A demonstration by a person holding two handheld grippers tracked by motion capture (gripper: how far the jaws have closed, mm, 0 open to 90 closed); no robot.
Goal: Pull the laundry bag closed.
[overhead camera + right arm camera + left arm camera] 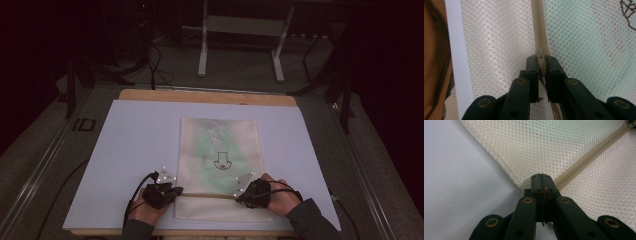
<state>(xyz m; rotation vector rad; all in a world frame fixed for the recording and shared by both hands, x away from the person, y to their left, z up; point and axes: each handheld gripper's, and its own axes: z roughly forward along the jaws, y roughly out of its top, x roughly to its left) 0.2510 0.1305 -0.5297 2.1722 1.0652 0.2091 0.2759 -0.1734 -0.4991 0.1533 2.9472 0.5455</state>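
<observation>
A cream-white mesh laundry bag with a beige zipper (220, 165) lies flat in the middle of the high view on a pale lavender sheet (135, 150) that covers a light wooden tabletop (207, 96), whose wood shows along the far edge. Something pale green shows through the mesh, and a small dark outline drawing (222, 162) sits near the bag's centre; what it depicts is too small to make out. The beige zipper (584, 161) runs across the bag near its lower end. In the lower left of the high view the left gripper (162, 192), held by the person's left hand (145, 210), sits at the bag's left edge; in the left gripper view its black jaws are pressed together right at the corner where the zipper meets the mesh edge, and a thin sliver of material seems caught between them, though the jaws hide exactly what. In the lower centre-right of the high view the right gripper (250, 192), held by the right hand (280, 197), rests on the zipper line; in the right gripper view its jaws stand a narrow gap apart on either side of the small cream zipper slider (540, 56), clamped on it or nearly so, the contact itself hidden. The background beyond the table is dark, with a white metal frame (240, 35) dimly visible.
</observation>
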